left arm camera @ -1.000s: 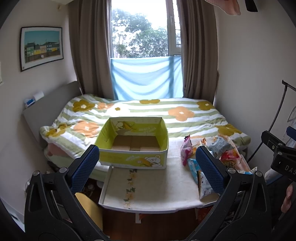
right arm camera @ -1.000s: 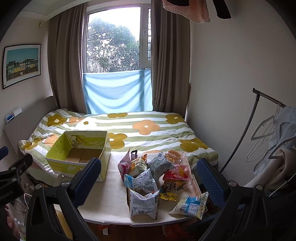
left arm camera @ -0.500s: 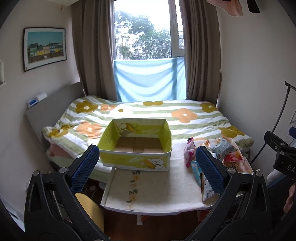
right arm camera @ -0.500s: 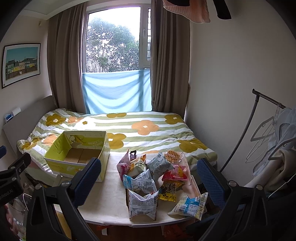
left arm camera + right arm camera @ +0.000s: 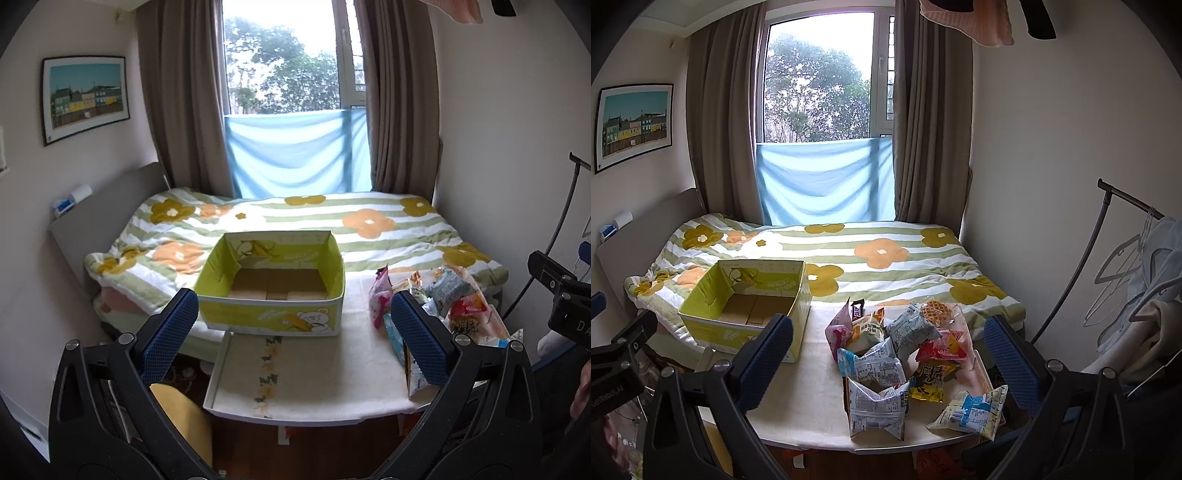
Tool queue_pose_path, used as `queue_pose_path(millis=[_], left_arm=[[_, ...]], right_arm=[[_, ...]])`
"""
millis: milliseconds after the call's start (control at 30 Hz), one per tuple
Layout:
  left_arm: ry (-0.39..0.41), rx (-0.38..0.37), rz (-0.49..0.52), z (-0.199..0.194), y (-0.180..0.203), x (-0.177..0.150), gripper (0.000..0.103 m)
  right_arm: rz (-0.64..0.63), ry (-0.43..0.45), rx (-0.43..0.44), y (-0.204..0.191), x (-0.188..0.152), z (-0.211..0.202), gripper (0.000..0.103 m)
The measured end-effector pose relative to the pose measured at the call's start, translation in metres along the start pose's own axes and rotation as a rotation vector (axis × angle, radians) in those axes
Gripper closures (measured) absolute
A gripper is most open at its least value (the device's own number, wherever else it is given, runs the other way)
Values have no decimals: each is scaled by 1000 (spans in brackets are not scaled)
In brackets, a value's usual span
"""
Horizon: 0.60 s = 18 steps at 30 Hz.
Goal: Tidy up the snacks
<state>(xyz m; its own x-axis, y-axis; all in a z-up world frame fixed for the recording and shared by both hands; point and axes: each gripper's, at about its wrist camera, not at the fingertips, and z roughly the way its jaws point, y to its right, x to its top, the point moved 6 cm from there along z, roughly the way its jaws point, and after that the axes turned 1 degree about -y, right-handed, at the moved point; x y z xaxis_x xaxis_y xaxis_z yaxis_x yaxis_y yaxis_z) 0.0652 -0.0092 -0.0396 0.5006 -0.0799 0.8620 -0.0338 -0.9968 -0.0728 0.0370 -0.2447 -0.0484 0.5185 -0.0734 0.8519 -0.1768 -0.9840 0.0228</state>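
The green cardboard box (image 5: 271, 284) sits open-topped at the centre of the left wrist view, its long axis running left to right across the frame, one long wall with a bear print facing the camera; its brown floor is bare. In the right wrist view the box (image 5: 750, 306) lies at left of centre, turned so a corner points toward the lower middle of the frame. The snack packets (image 5: 901, 354) lie in a loose heap at lower centre, just right of the box and apart from it; a silver-and-blue packet (image 5: 877, 410) stands nearest the lower edge, and a pale blue-and-yellow one (image 5: 971, 411) lies flat at lower right, its long axis tilted.

Both rest on the bench (image 5: 306, 380), covered with a cream cloth with a floral strip. Behind it is a bed (image 5: 295, 225) with a striped, flowered quilt, then a window (image 5: 288, 62) with brown curtains and a blue cloth across its lower part. A framed picture (image 5: 86, 98) hangs at upper left.

The left tool (image 5: 291, 338) hangs above the bench with its blue pads wide apart, holding nothing; the right tool (image 5: 890, 360) likewise stands apart and empty.

In the left wrist view the right pad hides part of the heap (image 5: 443, 295). Packet lettering is too small to read.
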Motion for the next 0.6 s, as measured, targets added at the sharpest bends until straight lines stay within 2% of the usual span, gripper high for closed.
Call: queue_pose_path(millis=[333, 500, 600], left_arm=[[-7, -1, 1, 7, 1, 0, 0], [-54, -43, -1, 21, 5, -4, 0], [-123, -90, 31, 40, 17, -15, 0]], right_arm=[[-3, -8, -1, -1, -1, 3, 0], [-20, -28, -12, 7, 2, 9, 0], [-17, -56, -21, 20, -3, 15, 0]])
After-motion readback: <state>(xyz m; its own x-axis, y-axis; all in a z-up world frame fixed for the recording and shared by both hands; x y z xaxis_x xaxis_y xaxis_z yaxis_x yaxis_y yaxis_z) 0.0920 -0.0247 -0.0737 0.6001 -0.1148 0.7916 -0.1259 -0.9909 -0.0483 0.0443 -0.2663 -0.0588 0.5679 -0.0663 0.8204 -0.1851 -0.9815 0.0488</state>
